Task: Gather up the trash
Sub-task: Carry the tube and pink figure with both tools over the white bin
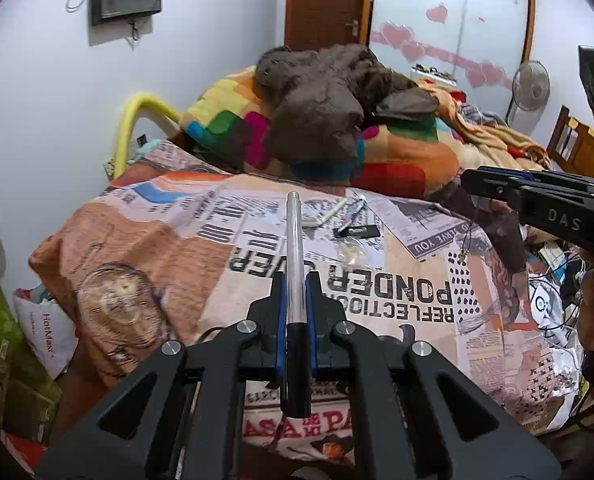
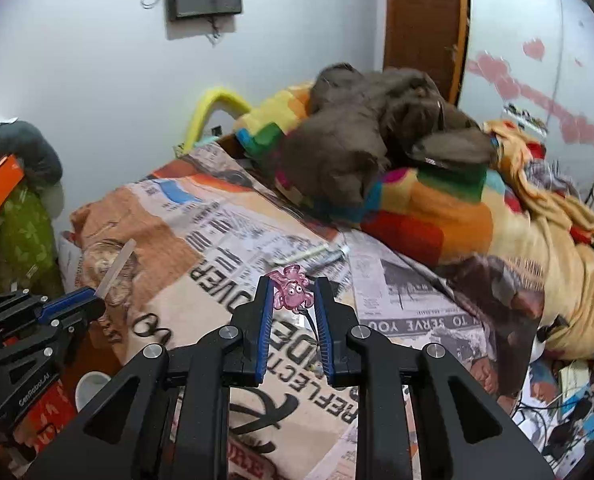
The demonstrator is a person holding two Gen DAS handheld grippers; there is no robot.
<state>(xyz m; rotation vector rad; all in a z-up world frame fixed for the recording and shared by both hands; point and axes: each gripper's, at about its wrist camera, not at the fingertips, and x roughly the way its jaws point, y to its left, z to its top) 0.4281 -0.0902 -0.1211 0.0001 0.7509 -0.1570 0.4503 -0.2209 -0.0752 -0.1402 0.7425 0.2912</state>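
Jaws of the left gripper (image 1: 297, 284) were pinched on a clear plastic pen with a black end (image 1: 295, 264), which stuck forward past the tips, above the bed. Right gripper (image 2: 293, 288) jaws pinched a small pink translucent octopus-shaped charm (image 2: 291, 290) between their blue pads. Below lay a newspaper-print bedsheet (image 1: 177, 248), with a white tube-shaped wrapper (image 1: 337, 210), a black rectangular strip (image 1: 357, 232) and a crumpled clear plastic scrap (image 1: 351, 250) lying on it. Farther back, a multicoloured patchwork blanket (image 1: 397, 152) carried a brown crumpled garment (image 1: 321, 96). Behind stood a white wall (image 1: 57, 80) and a wooden door (image 1: 325, 0).
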